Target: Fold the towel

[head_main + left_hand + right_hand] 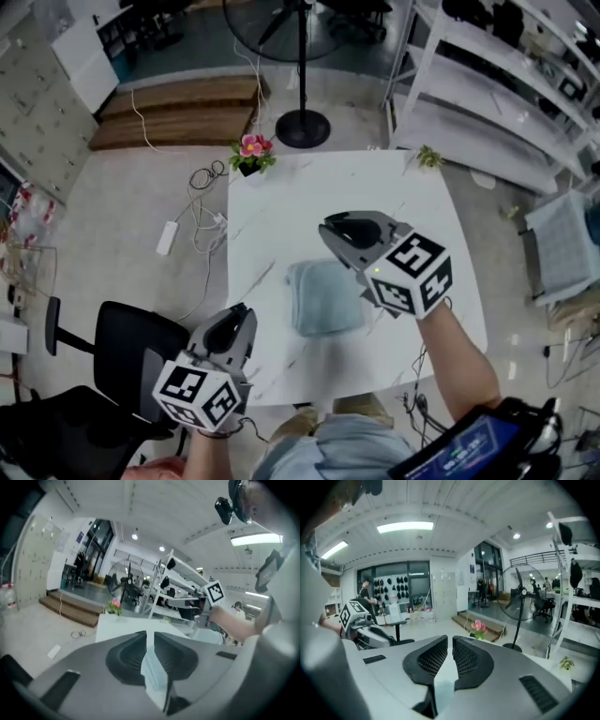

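1. Left gripper [240, 314]: it hangs over the near left edge of the table [272, 216]. Its jaws stand a thin slit apart and clamp nothing. The pale blue seen through the slit in the left gripper view is, I judge, cloth lying beyond it and not between the pads.
2. Towel [323, 298]: it lies flat near the middle of the table, already a compact rectangle. It is ahead and to the right of the left gripper. Its long axis runs away from the person, tilted slightly (the short edges are the near and far ones).
3. Right gripper [333, 232]: in the head view it sits just beside the towel's far right corner, with its tips pointing left across the table. Its jaws are also a narrow slit apart, with nothing between them.
4. The deciding relation: the towel lies between the two tools, and the right gripper looks the nearer. Both seem to be held clear above the cloth. If another fold is wanted, I judge each would come down on a short edge. The towel may equally be finished.
5. Count, left to right: one chair [141, 342], two grippers, one flower pot [251, 150], one fan [302, 124], one towel, one table.
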